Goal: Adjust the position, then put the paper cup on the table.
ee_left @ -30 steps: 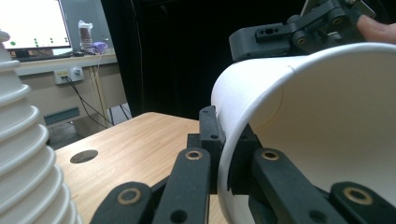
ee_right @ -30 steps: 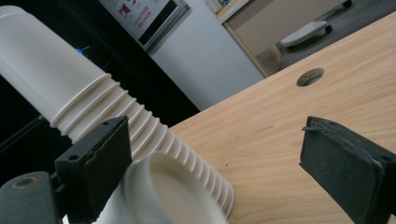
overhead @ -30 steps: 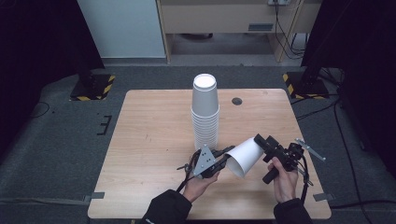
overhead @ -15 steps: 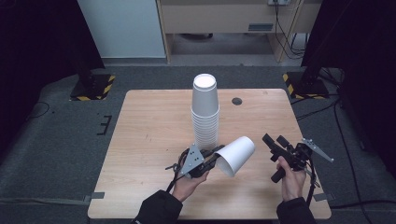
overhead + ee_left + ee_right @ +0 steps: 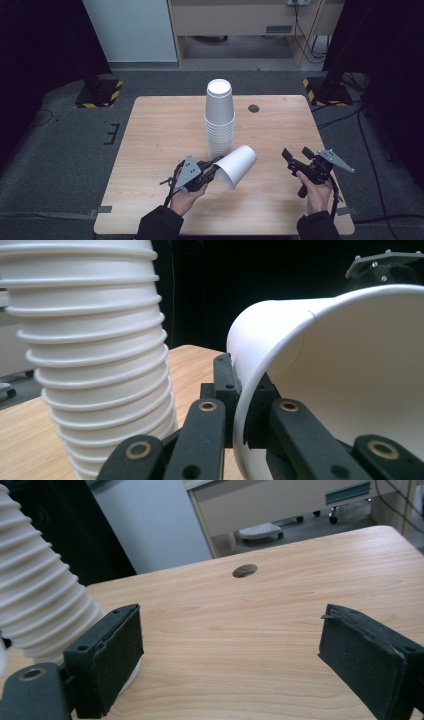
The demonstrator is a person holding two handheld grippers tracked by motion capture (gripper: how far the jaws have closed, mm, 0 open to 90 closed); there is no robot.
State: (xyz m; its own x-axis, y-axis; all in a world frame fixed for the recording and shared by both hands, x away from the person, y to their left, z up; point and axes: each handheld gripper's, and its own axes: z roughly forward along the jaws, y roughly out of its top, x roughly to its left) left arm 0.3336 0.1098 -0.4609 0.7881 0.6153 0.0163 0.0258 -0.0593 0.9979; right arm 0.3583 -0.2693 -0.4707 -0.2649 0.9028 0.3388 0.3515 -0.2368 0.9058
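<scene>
A tall stack of white paper cups (image 5: 220,120) stands upside down near the table's middle. My left gripper (image 5: 216,171) is shut on the rim of a single white cup (image 5: 239,165), which lies tilted on its side just in front of the stack. In the left gripper view the jaws (image 5: 240,410) pinch the cup's wall (image 5: 350,380), one inside and one outside, with the stack (image 5: 95,355) close at the left. My right gripper (image 5: 295,151) is held open to the right of the cup, apart from it. Nothing lies between its pads (image 5: 107,655).
The wooden table (image 5: 160,125) has a small round cable hole (image 5: 254,108) behind the stack, also seen as hole (image 5: 245,570). The stack's ribbed side (image 5: 35,595) stands left of my right gripper. Yellow-black striped stand feet (image 5: 100,92) sit on the floor behind the table.
My left gripper has carried the single cup leftward, away from the right gripper, which was at the cup's base a second ago. The right hand has barely shifted.
</scene>
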